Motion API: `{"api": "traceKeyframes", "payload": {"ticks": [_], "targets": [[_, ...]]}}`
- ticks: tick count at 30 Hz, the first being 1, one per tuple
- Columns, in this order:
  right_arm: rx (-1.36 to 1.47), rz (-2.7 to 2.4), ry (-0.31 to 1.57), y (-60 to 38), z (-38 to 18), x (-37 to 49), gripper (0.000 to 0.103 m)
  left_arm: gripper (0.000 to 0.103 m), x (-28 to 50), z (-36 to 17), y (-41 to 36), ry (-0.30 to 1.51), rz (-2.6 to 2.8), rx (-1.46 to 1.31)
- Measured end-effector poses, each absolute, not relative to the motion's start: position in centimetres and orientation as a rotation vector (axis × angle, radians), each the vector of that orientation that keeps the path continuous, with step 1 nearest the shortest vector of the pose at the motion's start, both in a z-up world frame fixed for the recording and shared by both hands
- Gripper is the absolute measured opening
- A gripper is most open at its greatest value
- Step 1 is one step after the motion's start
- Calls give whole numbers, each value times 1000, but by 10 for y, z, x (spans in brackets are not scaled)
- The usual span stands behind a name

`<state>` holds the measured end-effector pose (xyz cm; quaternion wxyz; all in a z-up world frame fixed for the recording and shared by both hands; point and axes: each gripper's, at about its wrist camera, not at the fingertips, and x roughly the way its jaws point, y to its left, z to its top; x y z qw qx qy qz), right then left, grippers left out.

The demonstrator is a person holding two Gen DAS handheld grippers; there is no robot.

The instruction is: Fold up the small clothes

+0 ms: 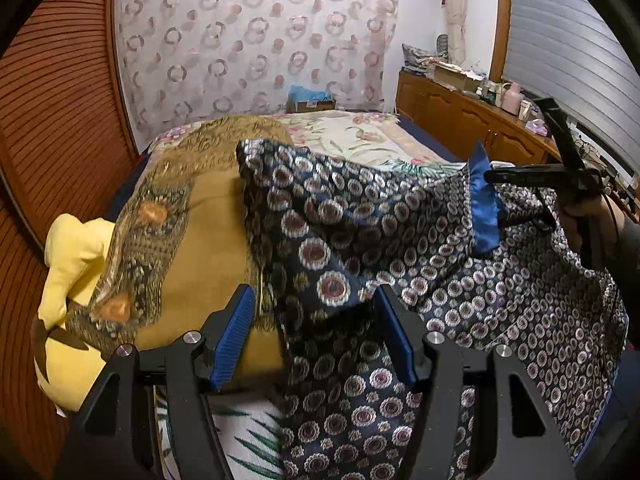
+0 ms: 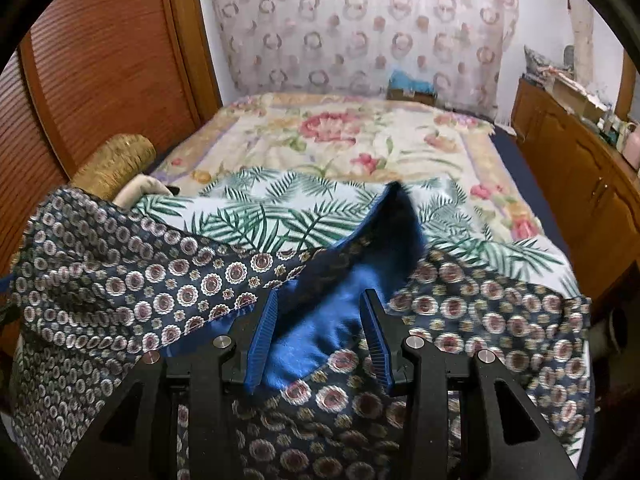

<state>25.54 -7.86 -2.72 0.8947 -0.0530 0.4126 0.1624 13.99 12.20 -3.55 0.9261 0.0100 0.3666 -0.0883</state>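
Under the patterned garment, bedspread partly hidden

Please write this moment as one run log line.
left gripper: open | right gripper: open | navy circle-patterned cloth with blue satin lining: between both, unclamped

A bed with a floral cover fills the middle of the frame, a palm-leaf sheet spread over its near part. Behind it, across the upper centre, hangs a sheer curtain patterned with rings. Ribbed wooden doors line the left edge. A wooden cabinet, cluttered on top, runs along the right, beneath a grey slatted blind at upper right.
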Motion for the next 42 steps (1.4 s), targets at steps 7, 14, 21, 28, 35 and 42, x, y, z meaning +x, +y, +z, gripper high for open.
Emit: {"api": "traceKeyframes", "payload": {"ticks": [7,14,21,28,35,42], "targets": [[-99,416,866,-94,-39,298,10,63,139,-40,122,737,-173,9],[-150,523,743,-112,-8,245,0,23,137,-34,121,707,-197,-17],[-122,550,718,-155,-9,174,0,4,120,-28,121,672,-209,-39],[-92,553,793,-175,-19,132,8,3,99,-19,124,628,-200,-48],[-122,479,775,-205,-6,106,38,3,94,-19,132,622,-157,-43],[-87,402,717,-233,17,126,42,3,91,-30,135,638,-138,-54]]}}
